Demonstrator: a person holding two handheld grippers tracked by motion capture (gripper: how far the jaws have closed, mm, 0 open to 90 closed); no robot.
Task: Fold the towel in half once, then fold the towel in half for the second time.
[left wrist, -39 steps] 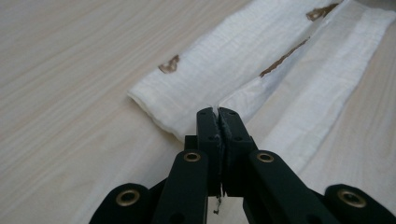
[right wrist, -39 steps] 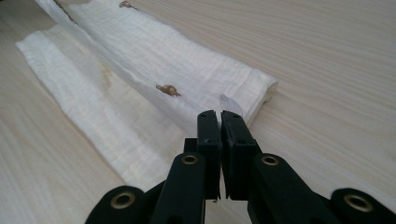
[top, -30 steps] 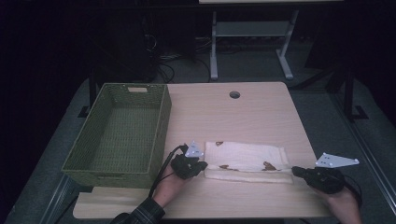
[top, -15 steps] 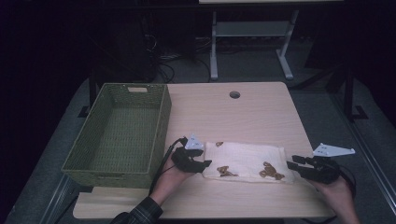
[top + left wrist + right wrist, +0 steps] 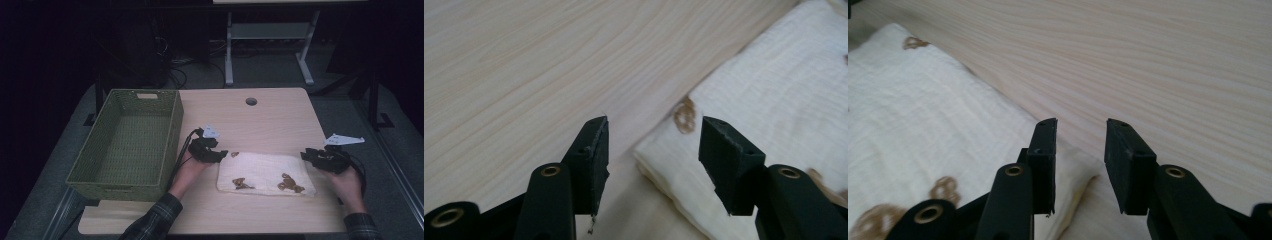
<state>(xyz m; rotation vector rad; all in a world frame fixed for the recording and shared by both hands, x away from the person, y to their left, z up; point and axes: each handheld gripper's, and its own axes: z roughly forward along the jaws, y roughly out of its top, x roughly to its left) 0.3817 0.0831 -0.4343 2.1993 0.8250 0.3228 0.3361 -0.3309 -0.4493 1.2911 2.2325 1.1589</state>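
- Folded cream cloth point(image 5: 266, 174) with brown bear prints lies flat on the bench point(image 5: 260, 120), lower centre of the high view.
- Left hand-held gripper point(image 5: 220, 155) sits at the cloth's upper-left corner; in its own view the jaws stand well apart over that corner, gripping nothing.
- Right hand-held gripper point(image 5: 309, 156) sits at the cloth's upper-right corner, jaws parted and empty.
- Green woven basket point(image 5: 150, 95) stands at frame left, beside the left hand-held gripper.
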